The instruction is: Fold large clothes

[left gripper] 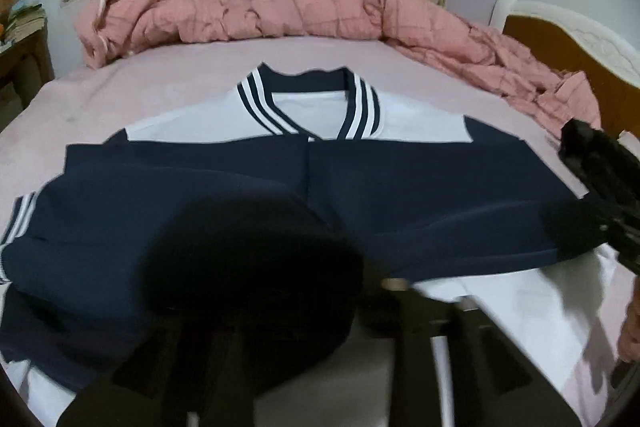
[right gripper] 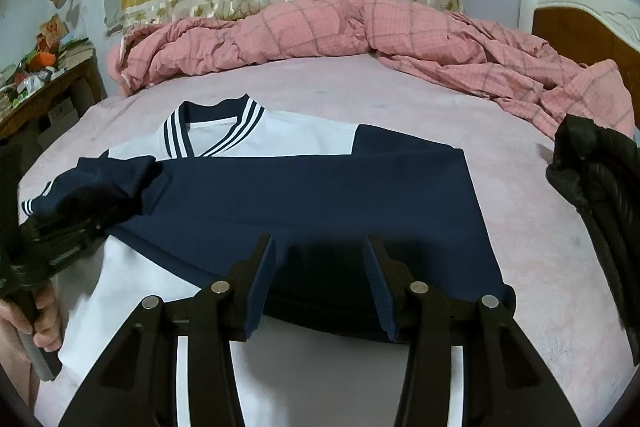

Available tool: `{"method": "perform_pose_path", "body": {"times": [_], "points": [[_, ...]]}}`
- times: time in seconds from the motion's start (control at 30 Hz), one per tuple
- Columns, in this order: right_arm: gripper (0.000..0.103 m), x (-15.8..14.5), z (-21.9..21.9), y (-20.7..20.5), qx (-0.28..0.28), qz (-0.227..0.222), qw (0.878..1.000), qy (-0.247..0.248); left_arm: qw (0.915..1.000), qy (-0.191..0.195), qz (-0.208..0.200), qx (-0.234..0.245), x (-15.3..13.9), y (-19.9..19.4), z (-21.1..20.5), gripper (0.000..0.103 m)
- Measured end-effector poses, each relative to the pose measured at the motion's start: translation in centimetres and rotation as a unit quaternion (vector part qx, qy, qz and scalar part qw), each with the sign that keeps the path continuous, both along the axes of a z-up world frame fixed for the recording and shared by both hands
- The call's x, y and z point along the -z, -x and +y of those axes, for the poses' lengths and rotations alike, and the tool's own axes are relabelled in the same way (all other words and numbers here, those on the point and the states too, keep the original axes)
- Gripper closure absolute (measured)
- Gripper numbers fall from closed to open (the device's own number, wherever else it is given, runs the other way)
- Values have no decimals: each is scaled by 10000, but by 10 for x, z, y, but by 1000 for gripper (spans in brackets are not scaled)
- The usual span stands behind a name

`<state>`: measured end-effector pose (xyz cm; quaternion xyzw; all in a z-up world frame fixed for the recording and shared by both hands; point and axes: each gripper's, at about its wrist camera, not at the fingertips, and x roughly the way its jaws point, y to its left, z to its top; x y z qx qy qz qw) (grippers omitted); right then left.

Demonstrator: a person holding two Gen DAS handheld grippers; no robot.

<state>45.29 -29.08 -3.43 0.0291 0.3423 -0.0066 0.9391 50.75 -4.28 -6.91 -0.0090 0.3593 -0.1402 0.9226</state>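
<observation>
A navy and white jacket [right gripper: 320, 195] with a striped collar [right gripper: 212, 135] lies flat on the pink bed sheet [right gripper: 520, 227]; it also shows in the left wrist view [left gripper: 400, 195]. Its right sleeve lies folded across the body. My left gripper [right gripper: 92, 207] is shut on the navy left sleeve [right gripper: 108, 183] near its striped cuff and holds it lifted over the jacket. In the left wrist view the sleeve fabric [left gripper: 248, 275] drapes over the fingers and hides them. My right gripper [right gripper: 320, 287] is open and empty above the jacket's lower part.
A crumpled pink checked quilt [right gripper: 360, 31] lies along the far side and right of the bed. A black garment [right gripper: 592, 171] sits at the right edge. A wooden headboard [right gripper: 580, 27] is at the right, a cluttered side table [right gripper: 48, 75] at the left.
</observation>
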Motion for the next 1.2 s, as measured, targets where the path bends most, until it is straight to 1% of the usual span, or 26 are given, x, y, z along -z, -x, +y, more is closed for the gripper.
{"method": "perform_pose_path", "body": {"times": [0.03,0.07,0.13,0.17,0.27,0.3,0.33,0.37,0.43,0.53,0.57,0.67,0.7,0.73,0.77,0.8,0.83,0.87,0.9,0.97,1.03,1.1,1.17,1.2], "points": [[55,0,-1,-1,19,8,10000,-15,10000,-49,-64,-18,-5,9,2,40],[55,1,-2,-1,50,22,10000,-33,9997,-135,-185,-57,-12,21,3,25],[55,0,-5,-1,93,17,9999,-79,9985,-205,-491,-114,-27,39,8,23],[55,-1,-7,-1,120,7,9999,-107,9977,-217,-595,-239,-36,43,13,21],[55,-4,-11,1,139,-38,9998,-143,9915,109,-861,-971,-62,45,52,13],[55,-5,-11,2,131,-54,9998,-140,9869,262,-888,-1319,-67,44,73,11],[55,-7,-12,3,122,-77,9998,-134,9833,406,-883,-1536,-69,42,90,11],[55,-9,-12,4,124,-112,9998,-127,9797,560,-847,-1726,-68,39,110,11],[55,-11,-14,6,131,-149,9997,-152,9719,748,-637,-2138,-61,29,150,11],[55,-15,-14,7,132,-187,9995,-219,9589,1013,-201,-2641,-37,16,205,11],[55,-16,-13,8,128,-198,9995,-217,9528,1217,-27,-2780,-27,13,224,11],[55,-18,-9,9,85,-232,9996,-146,9370,2162,473,-2703,4,8,258,12],[55,-19,-8,9,77,-238,9996,-127,9311,2474,588,-2615,12,7,264,14],[55,-19,-7,9,68,-244,9996,-109,9276,2701,661,-2496,16,7,266,17],[55,-19,-5,10,61,-243,9996,-92,9273,2828,682,-2357,18,7,264,26],[55,-19,-4,9,57,-238,9997,-70,9290,2857,704,-2244,18,5,261,40],[55,-19,-4,9,60,-233,9997,-54,9333,2787,692,-2156,16,5,256,50],[55,-18,-5,9,62,-229,9997,-42,9391,2634,640,-2113,12,5,252,66],[55,-18,-5,9,66,-226,9997,-35,9461,2448,537,-2053,8,6,245,78],[55,-18,-5,9,65,-227,9997,-43,9518,2250,299,-2061,-3,10,234,88],[55,-17,-5,9,85,-236,9997,-36,9585,2014,-151,-2010,-24,19,221,90],[55,-18,-6,9,132,-250,9996,-33,9650,1887,-639,-1704,-50,28,200,92],[55,-19,-10,10,170,-277,9995,-38,9678,1905,-957,-1337,-73,34,175,93],[55,-20,-13,11,210,-308,9993,-51,9701,1858,-1074,-1137,-84,36,156,93]]}}
